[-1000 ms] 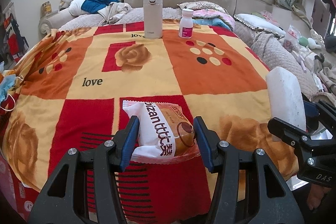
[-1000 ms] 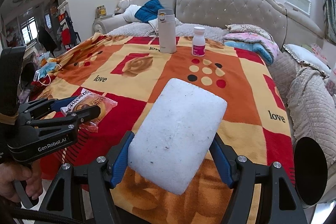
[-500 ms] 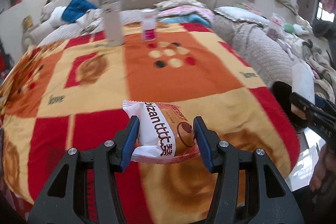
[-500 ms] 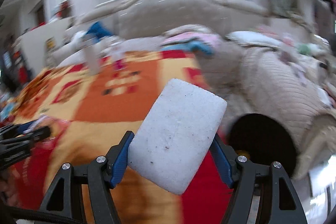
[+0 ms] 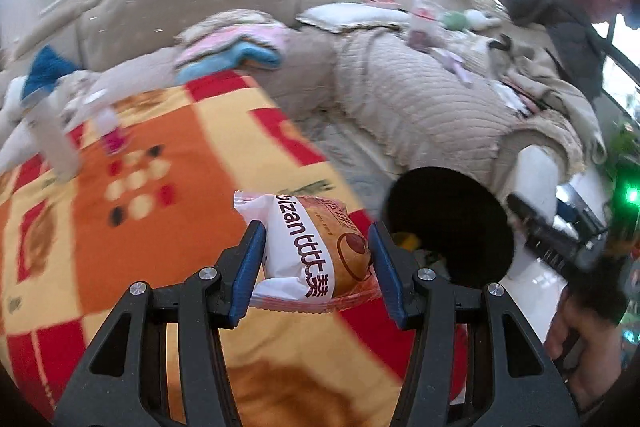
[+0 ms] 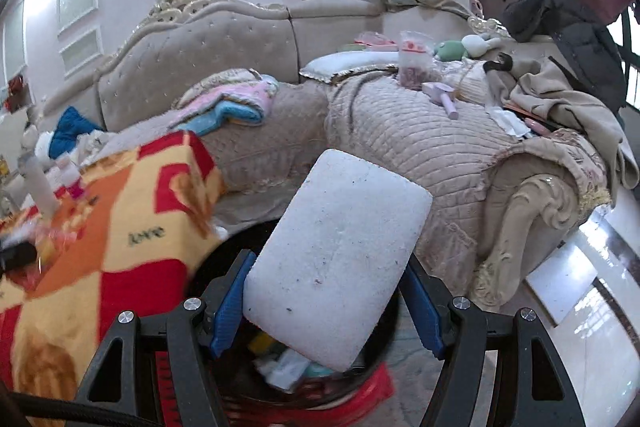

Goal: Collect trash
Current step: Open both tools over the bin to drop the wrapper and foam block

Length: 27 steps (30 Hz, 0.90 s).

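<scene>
Two trash items: left tongs clamp a white-and-orange printed snack packet; right tongs clamp a speckled white foam block, tilted above a black-lined bin.

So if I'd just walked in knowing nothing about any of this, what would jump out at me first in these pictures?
Probably the big white foam block, clamped in the right gripper directly above a dark bin with rubbish in it. Next, the snack packet pinched in the left gripper, held over the loud red, orange and yellow blanket. Behind it all sits a beige tufted sofa strewn with clothes.
</scene>
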Motion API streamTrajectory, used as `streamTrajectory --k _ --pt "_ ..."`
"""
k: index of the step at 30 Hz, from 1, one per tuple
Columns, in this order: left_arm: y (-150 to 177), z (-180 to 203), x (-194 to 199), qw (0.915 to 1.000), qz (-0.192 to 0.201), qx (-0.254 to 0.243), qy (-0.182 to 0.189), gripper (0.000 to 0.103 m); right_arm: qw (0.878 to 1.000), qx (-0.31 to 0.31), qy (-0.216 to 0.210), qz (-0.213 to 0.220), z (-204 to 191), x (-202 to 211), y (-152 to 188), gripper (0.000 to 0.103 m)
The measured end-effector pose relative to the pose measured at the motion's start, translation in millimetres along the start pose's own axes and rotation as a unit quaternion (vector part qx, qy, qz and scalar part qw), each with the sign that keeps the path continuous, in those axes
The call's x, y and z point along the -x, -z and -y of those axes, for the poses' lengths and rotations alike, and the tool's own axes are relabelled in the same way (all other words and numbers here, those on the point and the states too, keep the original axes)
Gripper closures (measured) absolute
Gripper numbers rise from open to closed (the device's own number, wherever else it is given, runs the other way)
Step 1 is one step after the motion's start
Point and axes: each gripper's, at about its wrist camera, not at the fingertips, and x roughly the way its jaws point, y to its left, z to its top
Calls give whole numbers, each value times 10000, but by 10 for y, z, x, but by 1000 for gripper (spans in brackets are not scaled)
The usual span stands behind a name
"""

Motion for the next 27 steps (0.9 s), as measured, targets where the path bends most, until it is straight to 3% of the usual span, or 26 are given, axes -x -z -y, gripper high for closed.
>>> streamTrajectory --k 3,7,12,18,20,27 --pt "-102 205 -163 9997 -44 -121 187 52 9997 230 67 -50 70 -23 66 34" --pt "-177 395 -328 9985 -33 -338 434 52 9997 176 -155 -89 177 -69 99 34" --pt "-264 429 -592 9960 -114 -578 674 52 9994 156 -259 -193 212 -175 95 34" --pt "-406 669 -892 9914 -244 -686 1084 52 9981 241 -361 -437 109 -361 98 33" --pt "-439 722 -991 9879 -375 -696 1334 49 9952 360 -573 -709 48 -495 129 32" --pt "-493 692 -1043 9901 -440 -613 1187 43 9940 462 -398 -910 29 -561 194 29"
